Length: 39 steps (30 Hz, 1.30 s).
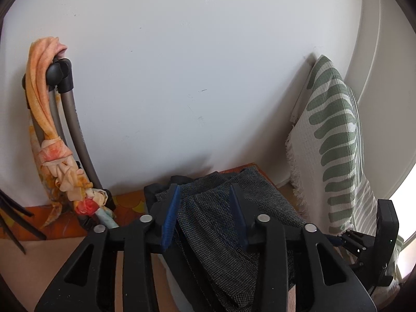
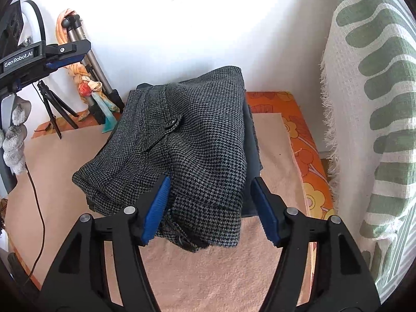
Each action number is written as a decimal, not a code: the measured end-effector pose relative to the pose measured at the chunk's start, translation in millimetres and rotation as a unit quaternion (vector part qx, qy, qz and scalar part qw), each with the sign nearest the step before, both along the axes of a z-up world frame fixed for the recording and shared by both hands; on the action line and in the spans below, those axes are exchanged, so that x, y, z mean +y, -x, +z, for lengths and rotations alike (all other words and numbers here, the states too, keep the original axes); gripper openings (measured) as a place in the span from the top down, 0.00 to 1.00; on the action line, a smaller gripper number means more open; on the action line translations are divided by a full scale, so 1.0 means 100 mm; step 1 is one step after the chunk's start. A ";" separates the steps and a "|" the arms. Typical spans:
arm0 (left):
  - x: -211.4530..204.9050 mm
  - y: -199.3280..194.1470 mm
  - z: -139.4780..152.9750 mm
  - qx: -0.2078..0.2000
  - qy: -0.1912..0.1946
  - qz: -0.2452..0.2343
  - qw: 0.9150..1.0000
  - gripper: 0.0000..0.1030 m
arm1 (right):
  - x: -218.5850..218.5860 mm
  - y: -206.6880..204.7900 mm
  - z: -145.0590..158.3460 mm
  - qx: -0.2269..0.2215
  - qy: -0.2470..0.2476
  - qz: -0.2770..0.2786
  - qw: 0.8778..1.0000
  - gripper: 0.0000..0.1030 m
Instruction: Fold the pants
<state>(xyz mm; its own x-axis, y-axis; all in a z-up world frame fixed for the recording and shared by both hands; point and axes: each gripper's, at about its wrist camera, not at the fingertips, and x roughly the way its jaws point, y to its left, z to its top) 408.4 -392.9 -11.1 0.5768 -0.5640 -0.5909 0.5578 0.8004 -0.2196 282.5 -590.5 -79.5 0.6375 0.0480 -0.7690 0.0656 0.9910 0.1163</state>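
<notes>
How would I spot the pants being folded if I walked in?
Find the peach towel spread over the orange flowered mat by the white wall. The pants lie bundled in its middle: grey-black houndstooth with one dark button, unlike the green-patterned white throw hanging alongside.

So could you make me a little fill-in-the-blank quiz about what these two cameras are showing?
1. The folded pants are made of a dark ____ weave.
2. The right tongs stand ____ around the near end of the bundle.
3. The round black ____ sits on a tab on top of the pants.
4. The pants rest on a pale ____ towel.

Missing words: houndstooth; open; button; pink
</notes>
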 end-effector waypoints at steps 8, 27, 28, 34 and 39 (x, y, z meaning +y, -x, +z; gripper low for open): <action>0.26 0.37 0.19 -0.002 0.010 -0.005 1.000 0.42 | 0.08 0.34 0.38 -0.035 0.013 -0.029 0.999 0.21; 0.97 1.53 0.30 -0.038 -0.013 -0.026 0.999 0.21 | 0.79 1.25 1.01 -0.113 0.078 -0.090 0.986 0.00; 1.02 1.60 0.30 -0.040 -0.012 -0.028 0.999 0.21 | 0.84 1.30 1.03 -0.116 0.080 -0.090 0.986 0.00; 1.36 1.95 0.30 -0.043 0.014 -0.026 0.999 0.21 | 1.18 1.57 1.07 -0.134 0.089 -0.085 0.983 0.00; 1.59 2.22 0.24 -0.047 0.015 -0.024 0.999 0.21 | 1.45 1.78 1.00 -0.142 0.099 -0.084 0.981 0.00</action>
<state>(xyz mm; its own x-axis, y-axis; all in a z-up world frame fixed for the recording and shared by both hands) 186.4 -233.7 13.2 0.6014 -0.6080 -0.5183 0.6139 0.7669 -0.1871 104.8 -445.4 20.7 0.8138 -0.2085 -0.5425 0.2230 0.9740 -0.0399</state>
